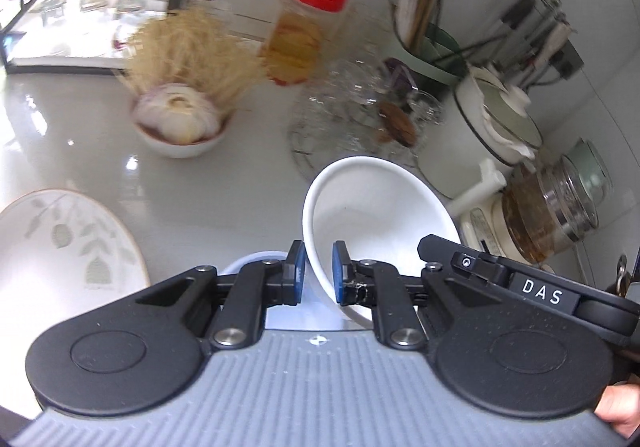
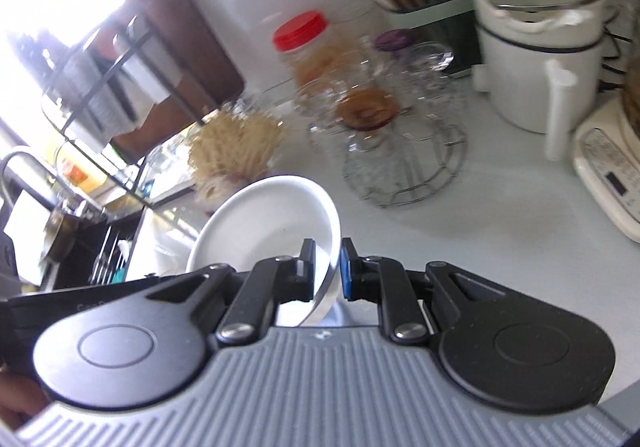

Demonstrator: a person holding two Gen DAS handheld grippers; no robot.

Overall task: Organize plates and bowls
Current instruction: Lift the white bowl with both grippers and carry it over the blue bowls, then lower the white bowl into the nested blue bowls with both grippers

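Two wrist views over a pale kitchen counter, each looking forward past its own gripper.

Left wrist view, nearest first: the left gripper (image 1: 318, 273) fills the lower frame, its blue pads pinched on the near rim of a plain white bowl (image 1: 380, 207). The bowl is tipped on edge, its open mouth turned toward the right of the frame, and it rises up and right from the jaws. At the lower right edge sits part of the right gripper's black body and a bit of the person's hand (image 1: 618, 407). At the lower left lies a leaf-patterned plate (image 1: 60, 247), flat on the counter, well apart from the bowl. Further up, centre left, a small bowl of garlic (image 1: 180, 119) stands alone.

Right wrist view: the right gripper (image 2: 327, 271) is likewise clamped on the rim of the same white bowl (image 2: 264, 219), which here spreads left and upward from the jaws. Both hands hold this one bowl from opposite sides, so neither is nearer.

Judged from this, the bowl's resting place is the open question: the patterned plate lies to the lower left, the garlic bowl beyond.

Farthest back: a red-lidded jar (image 1: 308, 31), a glass stand (image 2: 400, 151), a white lidded pot (image 2: 540, 39).
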